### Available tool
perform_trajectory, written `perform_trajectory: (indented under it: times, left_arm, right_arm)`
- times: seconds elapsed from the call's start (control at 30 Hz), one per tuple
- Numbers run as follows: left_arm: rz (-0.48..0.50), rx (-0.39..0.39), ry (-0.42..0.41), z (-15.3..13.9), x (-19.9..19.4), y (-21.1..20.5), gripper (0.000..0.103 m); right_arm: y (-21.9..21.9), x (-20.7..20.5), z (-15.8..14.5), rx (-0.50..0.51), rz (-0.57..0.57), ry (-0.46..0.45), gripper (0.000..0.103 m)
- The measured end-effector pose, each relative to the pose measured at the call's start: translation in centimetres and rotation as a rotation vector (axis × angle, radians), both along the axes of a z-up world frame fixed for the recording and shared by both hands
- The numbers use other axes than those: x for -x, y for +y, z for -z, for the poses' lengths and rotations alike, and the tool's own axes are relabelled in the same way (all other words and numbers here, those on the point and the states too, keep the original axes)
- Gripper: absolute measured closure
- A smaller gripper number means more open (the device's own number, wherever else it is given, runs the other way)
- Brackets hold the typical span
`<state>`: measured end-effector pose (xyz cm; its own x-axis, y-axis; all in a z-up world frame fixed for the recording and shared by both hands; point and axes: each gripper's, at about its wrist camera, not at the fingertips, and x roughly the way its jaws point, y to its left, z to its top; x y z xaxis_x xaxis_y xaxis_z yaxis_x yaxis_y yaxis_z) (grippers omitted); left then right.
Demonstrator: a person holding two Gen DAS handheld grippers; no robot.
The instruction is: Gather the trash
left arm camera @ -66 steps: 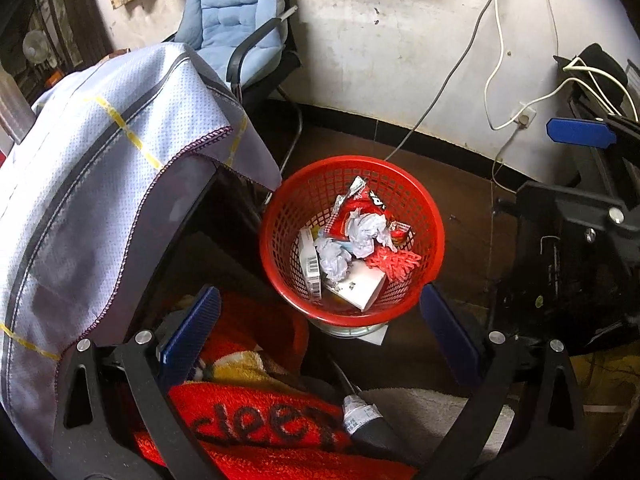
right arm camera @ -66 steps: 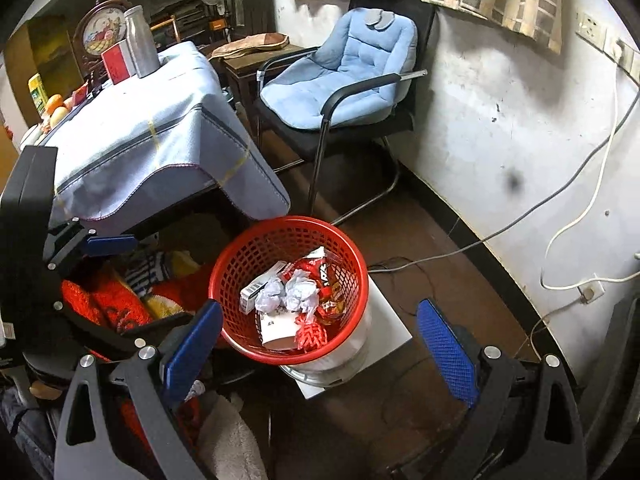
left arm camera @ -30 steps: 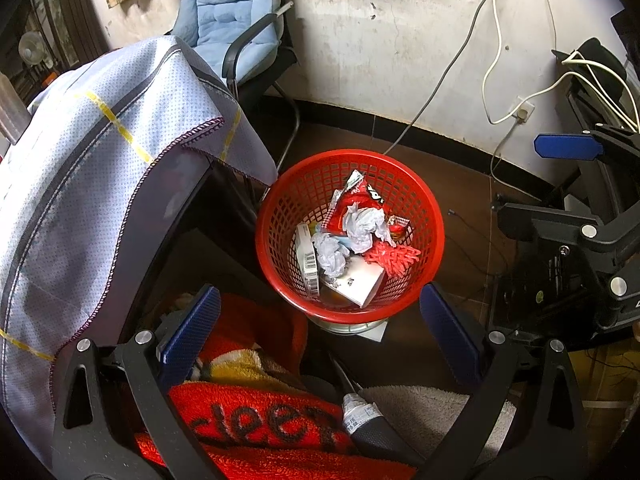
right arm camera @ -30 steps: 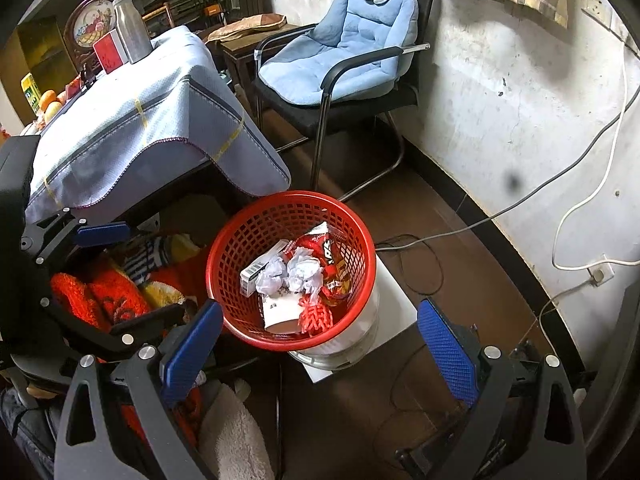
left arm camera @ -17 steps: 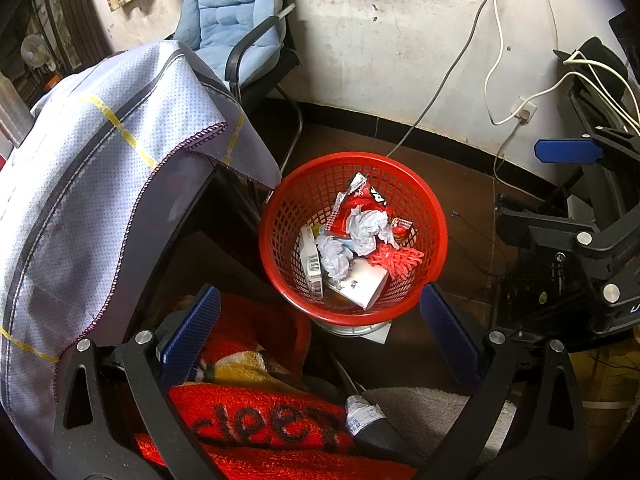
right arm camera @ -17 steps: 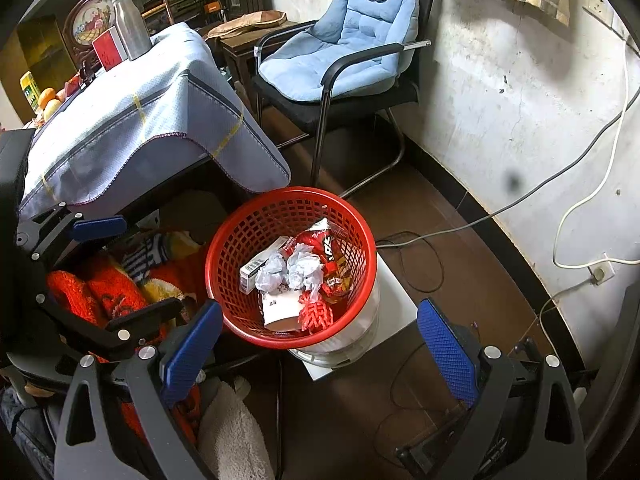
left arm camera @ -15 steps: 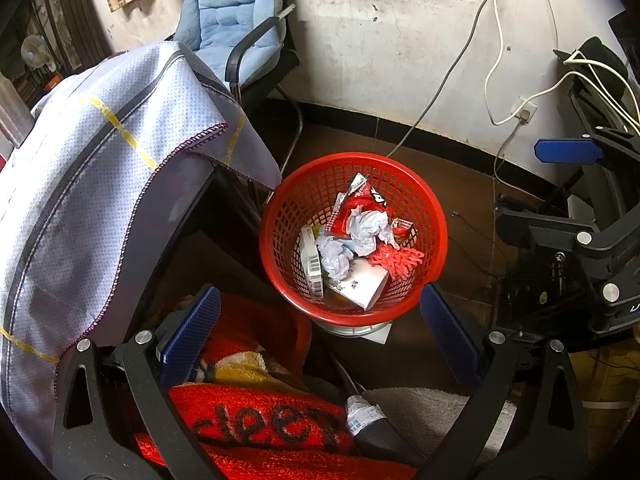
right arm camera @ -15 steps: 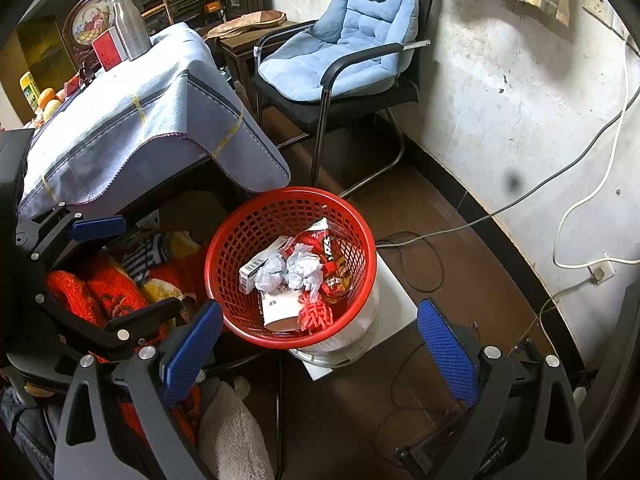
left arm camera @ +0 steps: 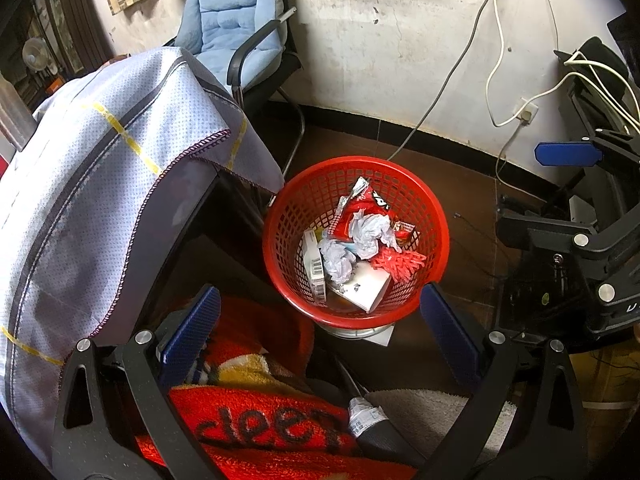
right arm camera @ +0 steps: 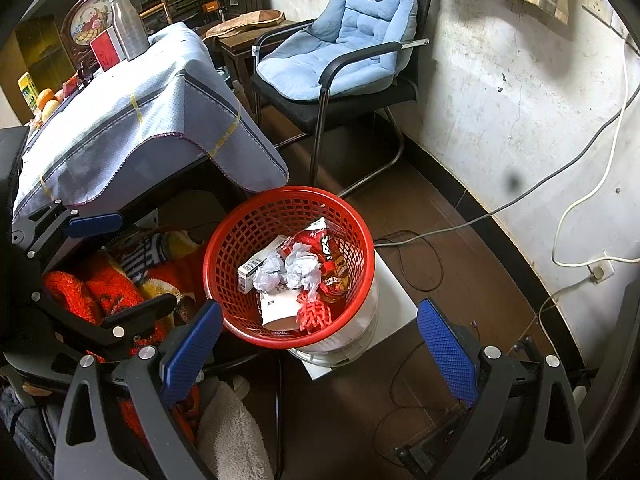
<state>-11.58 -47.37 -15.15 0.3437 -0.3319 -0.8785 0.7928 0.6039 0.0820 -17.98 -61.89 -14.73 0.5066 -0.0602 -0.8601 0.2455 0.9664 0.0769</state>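
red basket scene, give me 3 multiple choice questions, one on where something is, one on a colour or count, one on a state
1. Where does the red basket stand?
A. on the chair
B. on a white tub on the floor
C. on the table

2. What colour is the chair cushion?
A. light blue
B. green
C. brown

3. How is the right gripper?
A. shut on a wrapper
B. shut, empty
C. open, empty

Answers
1. B: a white tub shows under the basket, beside the cloth-covered table.
2. A: the padding is pale blue.
3. C: its blue pads stand wide apart with nothing between them; the left gripper is the same.
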Motion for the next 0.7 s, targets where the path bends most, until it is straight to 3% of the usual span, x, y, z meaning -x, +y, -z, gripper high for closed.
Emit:
perform_trajectory:
  times: [0.7]
  left_arm:
    - [0.010,0.014,0.000,-0.41,0.25,-0.21,0.007]
  right_arm:
    - [-0.20,0.06,0.14,0.001,-0.002,0.001,0.007]
